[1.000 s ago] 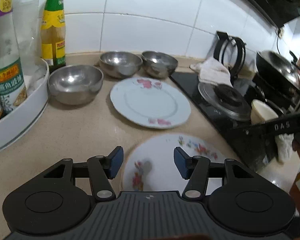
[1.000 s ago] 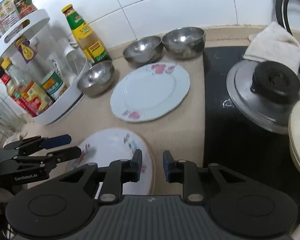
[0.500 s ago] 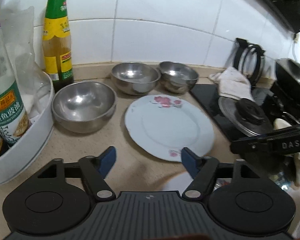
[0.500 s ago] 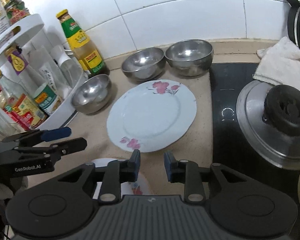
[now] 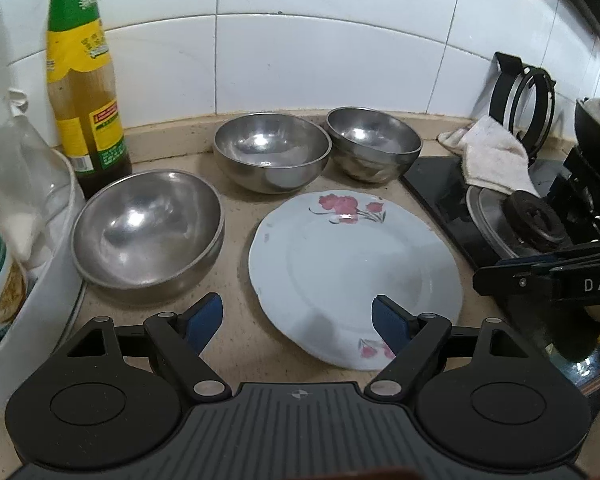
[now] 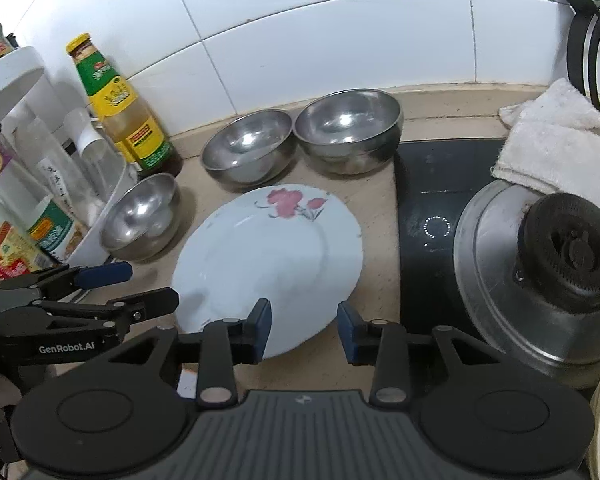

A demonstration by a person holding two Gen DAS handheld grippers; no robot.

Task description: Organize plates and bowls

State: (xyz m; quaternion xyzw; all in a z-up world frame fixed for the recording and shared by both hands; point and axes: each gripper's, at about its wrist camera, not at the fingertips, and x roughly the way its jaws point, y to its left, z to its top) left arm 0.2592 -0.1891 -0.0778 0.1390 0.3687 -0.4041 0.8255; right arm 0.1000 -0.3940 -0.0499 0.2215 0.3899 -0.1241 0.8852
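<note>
— So, where does the plate (image 5: 352, 264) sit?
— Flat on the worktop (image 5: 236, 208), a white one with pink flowers at its far and near rims. Its right edge lies near the worktop's edge against the black cooktop (image 6: 428, 184).
— And the bowls?
— Three steel ones, all upright and empty. Two stand side by side at the back edge of the worktop by the tiled wall (image 5: 300, 60): the middle bowl (image 5: 270, 150) and the right bowl (image 5: 374, 142), rims close or touching. The left bowl (image 5: 146, 228) stands apart from them, just left of the plate, beside the white condiment rack (image 6: 100, 216).
— What about the grippers?
— The left gripper (image 5: 298, 318) hangs over the plate's near-left rim with its jaws spread wide; they have just been opening, and nothing is clamped between them. The right gripper (image 6: 304, 330) hovers over the plate's near rim, jaws apart by a modest gap, also just opening, holding nothing.
— Anything else around?
— A green-labelled sauce bottle (image 5: 82, 80) stands at the back edge behind the left bowl. On the cooktop lie a metal pot lid (image 6: 532, 276) with a black knob and a white cloth (image 6: 560, 148) behind it.
</note>
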